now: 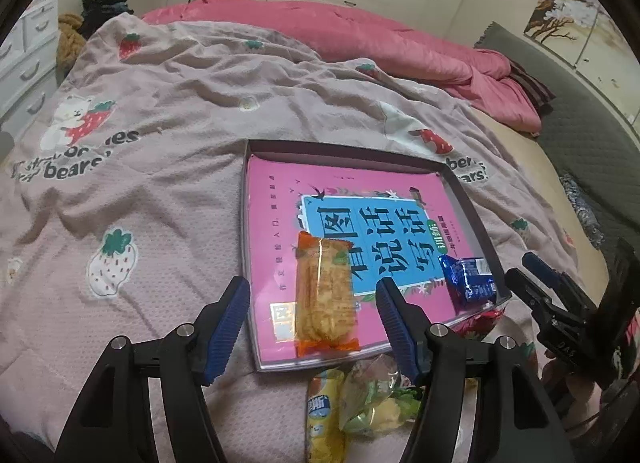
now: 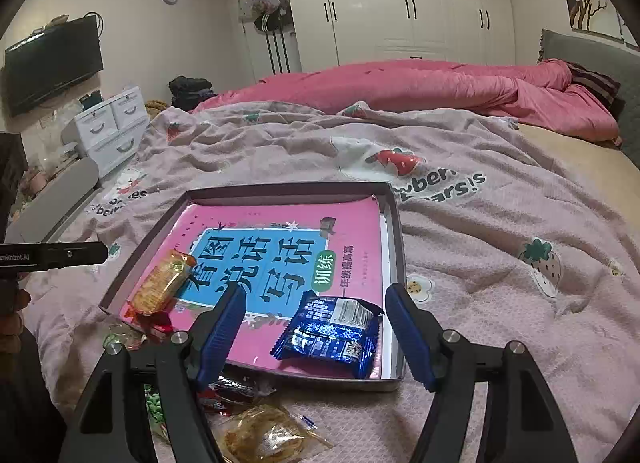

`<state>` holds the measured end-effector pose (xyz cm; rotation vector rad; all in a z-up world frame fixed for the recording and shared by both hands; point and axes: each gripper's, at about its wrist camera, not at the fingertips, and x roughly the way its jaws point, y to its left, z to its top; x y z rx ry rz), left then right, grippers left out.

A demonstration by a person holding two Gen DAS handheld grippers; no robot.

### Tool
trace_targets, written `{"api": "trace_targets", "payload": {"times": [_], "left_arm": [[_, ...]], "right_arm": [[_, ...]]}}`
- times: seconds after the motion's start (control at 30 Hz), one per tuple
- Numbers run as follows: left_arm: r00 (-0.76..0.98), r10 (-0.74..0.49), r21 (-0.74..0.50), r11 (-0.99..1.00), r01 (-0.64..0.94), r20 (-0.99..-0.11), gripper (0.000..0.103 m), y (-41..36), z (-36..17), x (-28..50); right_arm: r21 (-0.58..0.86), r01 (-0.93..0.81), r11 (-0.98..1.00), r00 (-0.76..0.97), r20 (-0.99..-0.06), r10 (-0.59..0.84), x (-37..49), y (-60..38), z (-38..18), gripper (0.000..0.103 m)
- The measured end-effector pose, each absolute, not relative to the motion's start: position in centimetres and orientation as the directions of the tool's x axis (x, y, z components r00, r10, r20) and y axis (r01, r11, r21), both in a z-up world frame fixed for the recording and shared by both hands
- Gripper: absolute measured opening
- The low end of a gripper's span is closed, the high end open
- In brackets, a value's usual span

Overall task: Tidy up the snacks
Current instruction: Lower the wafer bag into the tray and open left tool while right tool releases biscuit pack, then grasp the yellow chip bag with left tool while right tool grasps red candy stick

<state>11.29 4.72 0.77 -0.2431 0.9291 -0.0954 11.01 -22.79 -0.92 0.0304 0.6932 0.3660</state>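
Note:
A shallow grey tray (image 1: 472,207) (image 2: 394,223) lies on the bed with a pink book (image 1: 276,191) (image 2: 352,223) inside. An orange cracker packet (image 1: 325,295) (image 2: 162,283) lies in the tray's near left part. A blue snack packet (image 1: 468,279) (image 2: 330,333) lies in its near right corner. My left gripper (image 1: 314,331) is open and empty, above the cracker packet. My right gripper (image 2: 316,333) is open and empty, above the blue packet; it also shows in the left wrist view (image 1: 524,271). Loose snacks lie in front of the tray: a yellow packet (image 1: 324,419), a green-clear packet (image 1: 376,399), a red packet (image 2: 232,393).
The bed is covered by a pink strawberry-print blanket (image 1: 160,183) (image 2: 500,247) and a rumpled pink duvet (image 2: 420,87) at the back. White drawers (image 2: 112,131) and a TV (image 2: 52,63) stand at the left. A clear brownish snack bag (image 2: 272,435) lies near my right gripper.

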Motion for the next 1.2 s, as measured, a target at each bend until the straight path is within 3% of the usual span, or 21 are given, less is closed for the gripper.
{"api": "trace_targets", "payload": {"times": [0.57,1.2], "left_arm": [[0.609,-0.178,-0.229,0.973,-0.006,-0.773,0.067,4.9,1.7,8.8],[0.495,-0.169,-0.206,0.978,-0.022,-0.852,0.067,6.3,-1.3,5.7]], "right_arm": [[0.156,-0.364,0.918,0.711,-0.591,0.382,8.0,-21.6,0.6,0.072],[0.124,-0.419,0.899,0.685,-0.607,0.403,6.0,-19.3,0.7,0.073]]}}
